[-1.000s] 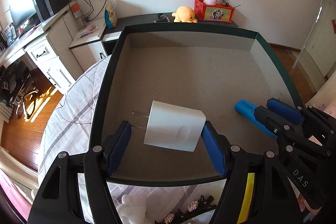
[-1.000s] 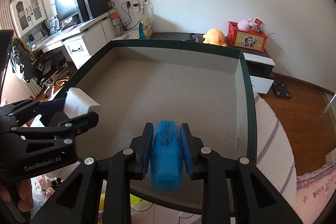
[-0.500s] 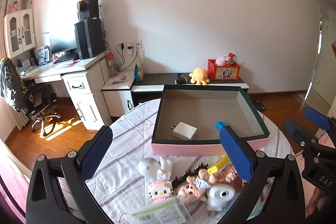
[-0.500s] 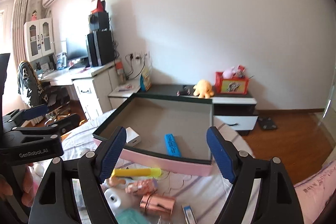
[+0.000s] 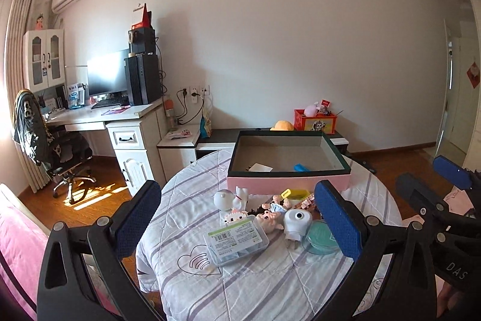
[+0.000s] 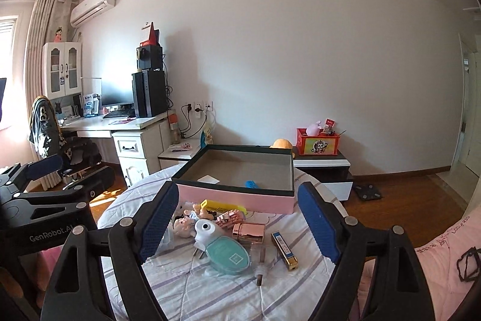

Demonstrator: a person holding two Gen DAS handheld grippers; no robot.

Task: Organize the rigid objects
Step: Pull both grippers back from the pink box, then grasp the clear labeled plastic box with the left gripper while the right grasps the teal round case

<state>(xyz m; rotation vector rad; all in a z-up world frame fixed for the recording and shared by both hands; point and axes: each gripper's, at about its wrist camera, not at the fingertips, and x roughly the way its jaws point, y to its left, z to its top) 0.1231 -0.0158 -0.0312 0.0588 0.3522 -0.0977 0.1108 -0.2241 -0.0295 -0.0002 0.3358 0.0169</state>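
A pink box with a dark green rim point(image 5: 288, 181) point(image 6: 234, 196) stands at the far side of the round table. Inside lie a white charger point(image 5: 261, 167) point(image 6: 208, 179) and a blue object point(image 5: 302, 167) point(image 6: 252, 184). In front of the box lies a pile of small items: a white cat figure point(image 5: 230, 198), a clear plastic pack point(image 5: 236, 239), a white round device point(image 5: 297, 220) point(image 6: 206, 230), a teal round case point(image 6: 230, 256), a rose-gold case point(image 6: 249, 232) and a gold tube point(image 6: 285, 245). My left gripper point(image 5: 237, 226) and right gripper point(image 6: 237, 226) are both open and empty, held back above the near table.
The table has a striped white cloth point(image 5: 270, 285). A desk with monitor and speakers point(image 5: 120, 107) and a chair point(image 5: 51, 149) stand to the left. A low cabinet with a red box point(image 6: 318, 142) is behind the table. Pink bedding point(image 6: 445, 245) lies at the right.
Both grippers let go of the charger and the blue object in the box, opened wide, and pulled back and up from the box to above the near table.
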